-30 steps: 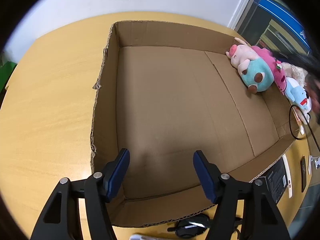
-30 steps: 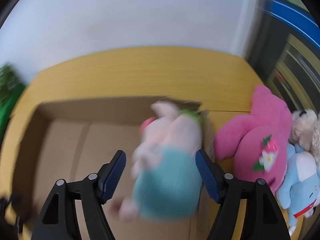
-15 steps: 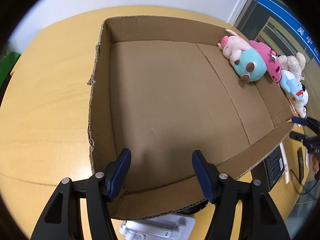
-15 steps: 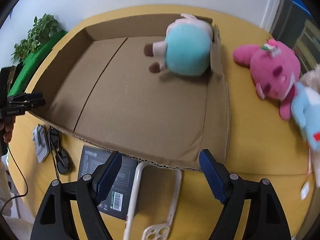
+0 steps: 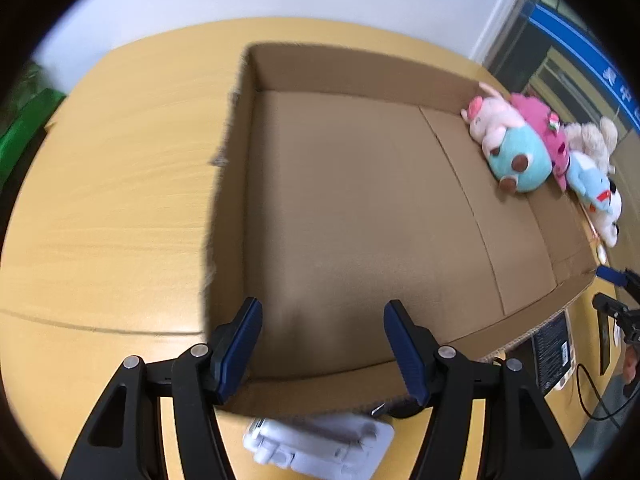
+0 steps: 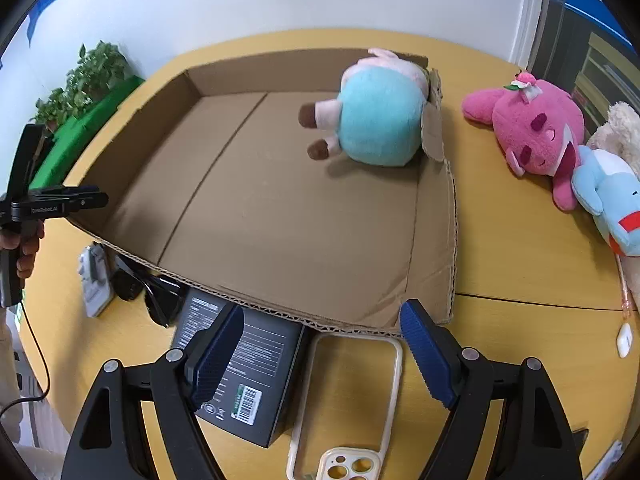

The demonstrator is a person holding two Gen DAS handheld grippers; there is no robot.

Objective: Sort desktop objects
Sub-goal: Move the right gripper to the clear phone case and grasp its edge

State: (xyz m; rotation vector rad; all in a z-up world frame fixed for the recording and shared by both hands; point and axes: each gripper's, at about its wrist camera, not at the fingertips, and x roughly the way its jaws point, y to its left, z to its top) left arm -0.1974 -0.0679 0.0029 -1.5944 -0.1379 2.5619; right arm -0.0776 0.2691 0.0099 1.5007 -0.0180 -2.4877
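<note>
Above the near edge of the shallow cardboard box (image 5: 360, 216), the left wrist view shows the left gripper (image 5: 322, 344) with its blue pads standing apart and nothing between them. The box holds one thing only: a teal-and-pink pig plush (image 5: 506, 144) lying against the far right wall, its snout toward the box's far corner and its brown feet toward the box's middle. Three more plush toys lie outside that wall: a pink one (image 5: 550, 132), a cream one (image 5: 594, 138) and a light blue one (image 5: 592, 184). A white plastic piece (image 5: 320, 444) lies on the table (image 5: 100, 200) just before the box's near wall.

From the right wrist view, the right gripper (image 6: 322, 356) hangs before the box's near wall with its jaws wide and empty, a clear phone case (image 6: 348, 400) below the gap, its long axis running toward the box and its camera cutouts at the end away from the box. One black carton (image 6: 236, 372) lies just left of the case, partly under the box edge. Farther left along that edge lie dark sunglasses (image 6: 156, 296) and the white piece. Inside the box, the pig plush has its long axis running from the near right wall back to the far corner, feet pointing to the box's left.
</note>
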